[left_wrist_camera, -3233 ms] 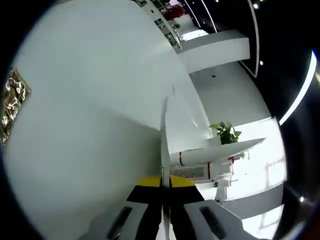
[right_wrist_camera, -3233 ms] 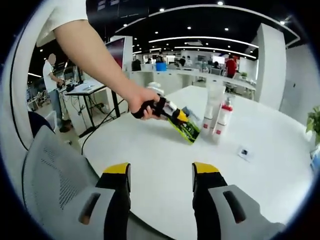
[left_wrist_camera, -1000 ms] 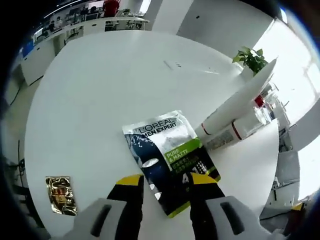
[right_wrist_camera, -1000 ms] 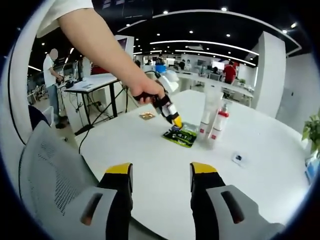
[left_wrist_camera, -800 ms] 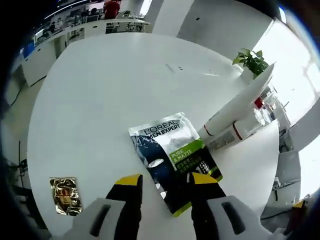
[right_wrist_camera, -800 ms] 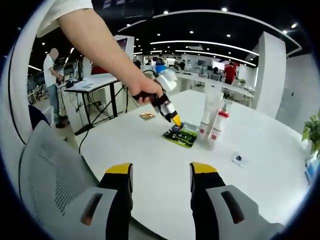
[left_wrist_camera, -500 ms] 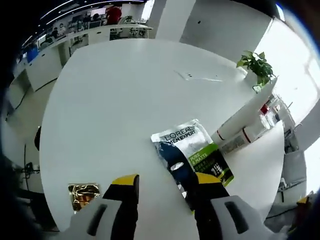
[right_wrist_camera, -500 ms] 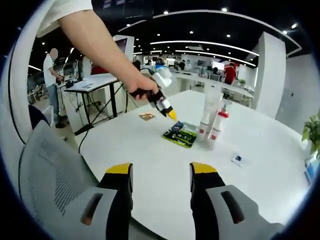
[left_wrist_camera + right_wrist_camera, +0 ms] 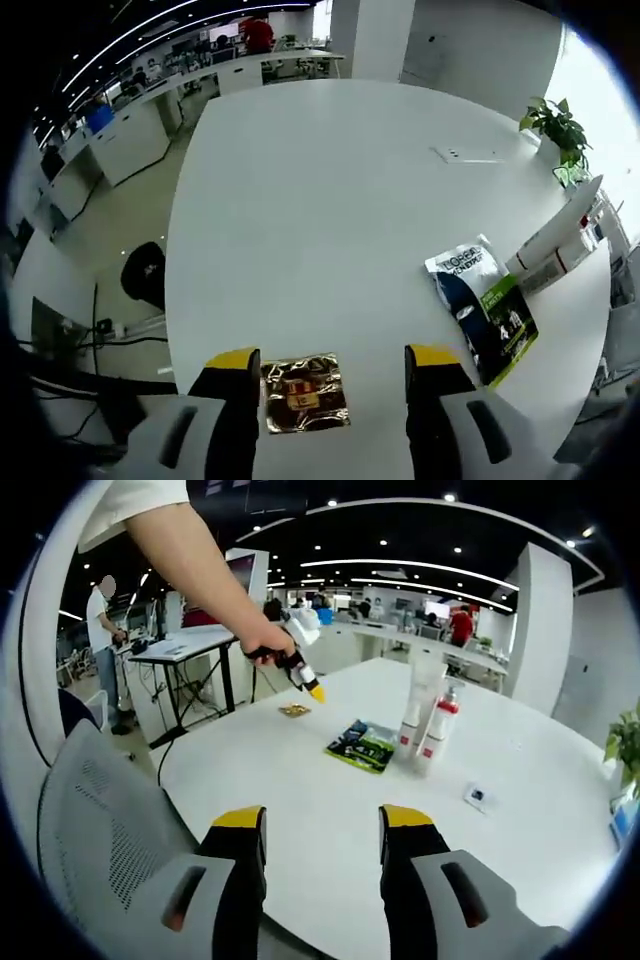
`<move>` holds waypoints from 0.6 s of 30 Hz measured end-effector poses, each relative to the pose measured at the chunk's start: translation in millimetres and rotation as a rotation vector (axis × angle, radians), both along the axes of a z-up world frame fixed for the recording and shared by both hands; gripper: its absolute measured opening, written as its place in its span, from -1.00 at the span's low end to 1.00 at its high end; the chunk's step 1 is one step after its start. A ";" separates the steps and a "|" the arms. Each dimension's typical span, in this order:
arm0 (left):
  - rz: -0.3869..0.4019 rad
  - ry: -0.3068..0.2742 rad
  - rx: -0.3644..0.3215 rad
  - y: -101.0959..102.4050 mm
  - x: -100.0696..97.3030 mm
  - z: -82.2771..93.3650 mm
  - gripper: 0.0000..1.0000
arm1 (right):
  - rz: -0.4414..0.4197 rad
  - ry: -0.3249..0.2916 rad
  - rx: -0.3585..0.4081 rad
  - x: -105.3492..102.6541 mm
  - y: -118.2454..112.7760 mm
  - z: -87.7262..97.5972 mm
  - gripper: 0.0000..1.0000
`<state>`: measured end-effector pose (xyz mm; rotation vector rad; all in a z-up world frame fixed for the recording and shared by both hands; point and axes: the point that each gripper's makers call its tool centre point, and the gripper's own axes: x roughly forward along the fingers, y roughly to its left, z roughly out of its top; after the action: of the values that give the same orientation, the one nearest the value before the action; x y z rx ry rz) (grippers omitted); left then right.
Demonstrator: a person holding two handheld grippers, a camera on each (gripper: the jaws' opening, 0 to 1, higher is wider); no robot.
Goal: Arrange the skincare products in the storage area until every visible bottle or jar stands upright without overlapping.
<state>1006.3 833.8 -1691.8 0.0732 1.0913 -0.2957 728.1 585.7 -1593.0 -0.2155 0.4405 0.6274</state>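
A green and dark L'Oreal sachet [image 9: 485, 305] lies flat on the white round table [image 9: 300, 200], beside a tall white tube [image 9: 560, 220] and a pump bottle with a red collar [image 9: 555, 262], both upright. In the right gripper view the sachet [image 9: 362, 745] lies left of the tube [image 9: 418, 705] and the bottle [image 9: 440, 725]. A small gold sachet [image 9: 303, 392] lies between the open jaws of my left gripper [image 9: 332, 365]. A hand holds that left gripper [image 9: 316, 693] above the gold sachet [image 9: 294, 711]. My right gripper [image 9: 322, 825] hangs open and holds nothing, near the table's front edge.
A small dark-and-white item [image 9: 477, 796] lies on the table right of the bottles. A grey mesh chair [image 9: 100, 830] stands at the near left, a black chair [image 9: 150, 272] beyond the table's edge. A potted plant [image 9: 555, 125] stands at the table's far side.
The left gripper, which held the L'Oreal sachet 3.2 s ago, has left it flat on the table, then lifted and moved left over the gold sachet. The right gripper has stayed still.
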 end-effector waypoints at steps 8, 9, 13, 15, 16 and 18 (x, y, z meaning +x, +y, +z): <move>0.016 0.054 0.058 16.3 -15.7 -16.9 0.26 | 0.004 0.005 -0.003 -0.3 0.7 -1.5 -0.17; 0.017 0.057 0.063 17.7 -17.9 -19.1 0.25 | 0.004 0.007 -0.004 -0.4 0.7 -1.7 -0.17; -0.003 0.077 0.088 20.0 -25.1 -24.4 0.25 | 0.002 0.008 -0.003 -0.3 0.5 -1.6 -0.17; -0.009 0.081 0.096 20.4 -26.2 -26.9 0.25 | 0.005 0.008 -0.005 -0.7 1.1 -1.4 -0.17; -0.011 0.083 0.096 20.0 -26.5 -27.8 0.25 | 0.005 0.008 -0.006 -0.7 1.1 -1.6 -0.17; -0.014 0.087 0.101 19.0 -27.0 -29.5 0.24 | 0.005 0.009 -0.006 -0.8 0.8 -2.1 -0.17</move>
<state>979.3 852.8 -1721.3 0.1590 1.1927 -0.2583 727.4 586.6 -1595.1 -0.2198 0.4507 0.6322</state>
